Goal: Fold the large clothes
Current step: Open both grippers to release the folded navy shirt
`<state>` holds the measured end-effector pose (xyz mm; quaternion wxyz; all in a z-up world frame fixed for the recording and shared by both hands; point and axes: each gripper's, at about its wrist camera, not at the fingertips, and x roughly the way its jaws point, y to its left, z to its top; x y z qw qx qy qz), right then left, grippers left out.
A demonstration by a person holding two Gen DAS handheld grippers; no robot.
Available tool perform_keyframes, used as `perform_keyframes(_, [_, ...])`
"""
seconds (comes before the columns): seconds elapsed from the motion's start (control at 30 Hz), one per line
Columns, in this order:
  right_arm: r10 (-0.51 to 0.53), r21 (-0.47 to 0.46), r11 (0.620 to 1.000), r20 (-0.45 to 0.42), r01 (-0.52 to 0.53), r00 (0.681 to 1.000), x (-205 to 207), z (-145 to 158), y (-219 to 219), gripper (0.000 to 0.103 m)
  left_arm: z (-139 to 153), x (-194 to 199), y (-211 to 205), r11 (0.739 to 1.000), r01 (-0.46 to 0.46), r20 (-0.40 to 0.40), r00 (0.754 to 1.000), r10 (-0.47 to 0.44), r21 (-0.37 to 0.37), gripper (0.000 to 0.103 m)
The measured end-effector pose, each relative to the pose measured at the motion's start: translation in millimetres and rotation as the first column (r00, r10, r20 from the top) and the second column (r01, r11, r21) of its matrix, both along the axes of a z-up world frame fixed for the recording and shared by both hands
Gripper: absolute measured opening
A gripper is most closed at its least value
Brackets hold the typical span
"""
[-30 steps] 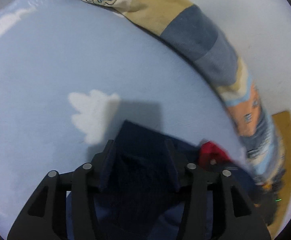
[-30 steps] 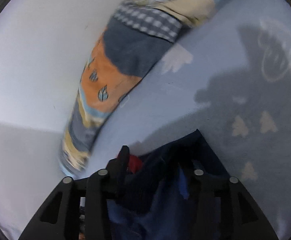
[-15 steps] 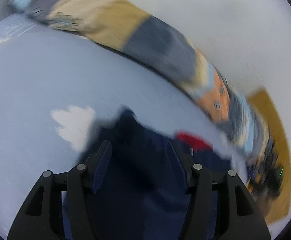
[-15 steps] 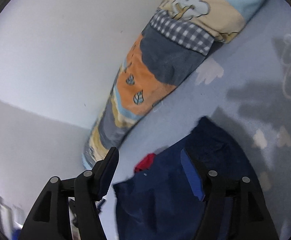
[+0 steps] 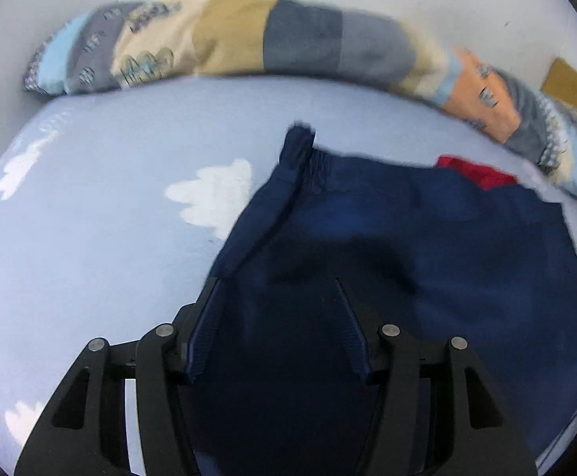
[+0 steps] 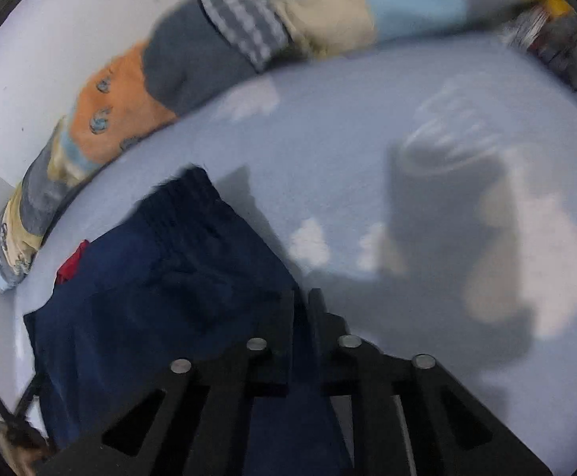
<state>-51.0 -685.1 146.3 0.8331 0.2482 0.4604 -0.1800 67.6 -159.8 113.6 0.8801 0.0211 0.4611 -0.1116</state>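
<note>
A navy garment with a gathered elastic waistband lies spread on the light blue bed sheet. My left gripper hovers over its near part with the fingers well apart, and the cloth lies flat beneath them. In the right wrist view the same garment fills the lower left. My right gripper is at its right edge, its jaws closing to a narrow gap with navy cloth pinched in it. A red piece of cloth peeks out from under the far corner of the garment.
A long patchwork bolster lies along the white wall at the back of the bed. A brown board stands at the far right. Dark clutter sits at the bed's far corner. White cloud prints dot the sheet.
Both views have rolled level. The garment, bunched between the fingers before, now lies spread out. The right jaws, wide apart half a second ago, have come nearly together at the garment's edge.
</note>
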Motion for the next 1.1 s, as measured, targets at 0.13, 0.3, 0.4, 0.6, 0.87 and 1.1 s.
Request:
perform_keyframes(0.13, [0.191,-0.037,0.981,0.138,-0.188,0.972,-34.1,33.1,81.1,0.036,20.8,-49.2,-13.6,0.991,0.077,0.046,0.996,-0.072,-0.111,0.056])
perform_keyframes(0.3, [0.456,0.081,0.876,0.178,-0.475,0.872,-57.0,8.7,217.2,0.031,0.7,-90.8,-38.3,0.992,0.111,0.035,0.993,-0.109,-0.064,0.056])
perform_keyframes(0.4, [0.499,0.027,0.865,0.074,-0.502,0.863,-62.4,-15.8,240.2,0.027,-18.6,-90.3,-12.9,0.999,0.029,0.012,1.000,-0.028,-0.045,0.057])
perform_keyframes(0.6, [0.186,0.002,0.983,-0.002,-0.186,0.983,-108.2,-32.2,116.1,0.000,-17.8,-99.1,17.7,0.999,-0.051,-0.015,0.999,0.052,0.008,0.057])
perform_keyframes(0.87, [-0.161,0.002,0.987,-0.068,0.162,0.985,-183.8,-31.9,29.5,0.008,-8.0,-133.2,46.0,0.990,-0.141,-0.074,0.987,0.142,0.020,0.059])
perform_keyframes(1.1, [-0.119,0.225,0.969,0.079,0.099,0.990,-207.5,-17.6,40.4,0.008,9.6,-155.8,54.6,0.991,-0.137,-0.062,0.989,0.137,0.016,0.059])
